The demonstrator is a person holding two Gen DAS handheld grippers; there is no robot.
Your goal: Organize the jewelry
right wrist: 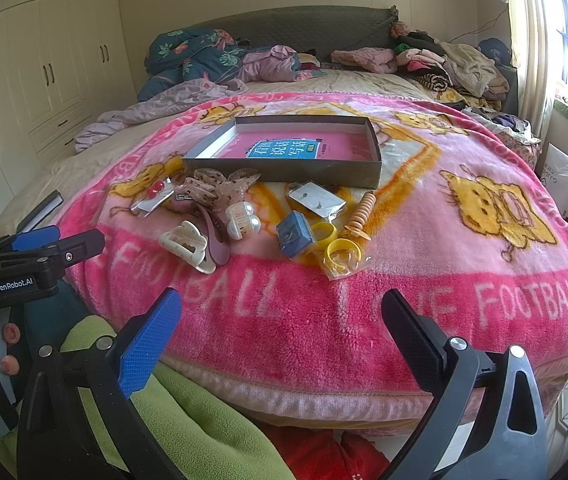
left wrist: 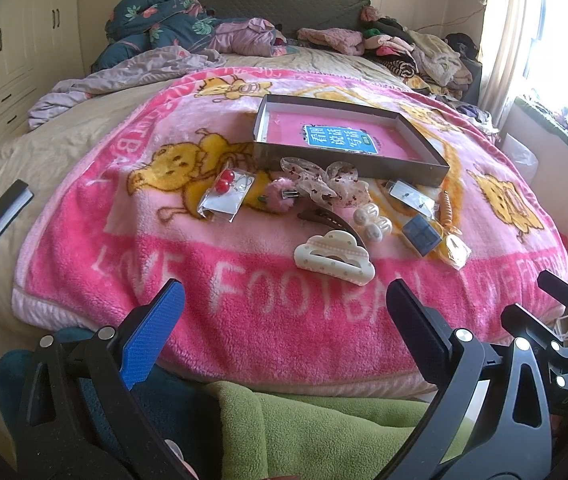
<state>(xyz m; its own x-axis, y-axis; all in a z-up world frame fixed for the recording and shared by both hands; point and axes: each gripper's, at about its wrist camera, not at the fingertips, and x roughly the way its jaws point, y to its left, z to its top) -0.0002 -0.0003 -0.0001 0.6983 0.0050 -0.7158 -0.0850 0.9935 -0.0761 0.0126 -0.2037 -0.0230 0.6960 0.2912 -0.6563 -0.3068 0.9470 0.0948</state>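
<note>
A shallow grey box (left wrist: 348, 164) (right wrist: 284, 170) with a pink book inside lies on a pink blanket (left wrist: 244, 292) (right wrist: 404, 312). In front of it lie loose pieces: a cream claw clip (left wrist: 334, 258) (right wrist: 188, 244), a lace bow (left wrist: 324, 182) (right wrist: 216, 186), pearl clips (left wrist: 372, 220) (right wrist: 242, 218), red bead earrings in a bag (left wrist: 224, 196) (right wrist: 152, 198), a small blue box (left wrist: 422, 234) (right wrist: 294, 234), yellow rings (right wrist: 338, 250) and an orange bead string (right wrist: 360, 212). My left gripper (left wrist: 284, 312) and right gripper (right wrist: 282, 322) are both open and empty, short of the pile.
The bed has heaped clothes (left wrist: 404, 52) and a floral quilt (left wrist: 156, 24) at the head. A dark notebook (left wrist: 2, 218) lies at the bed's left edge. Wardrobes (right wrist: 44, 60) stand left, a window right. Green fabric (left wrist: 324, 432) lies under the grippers.
</note>
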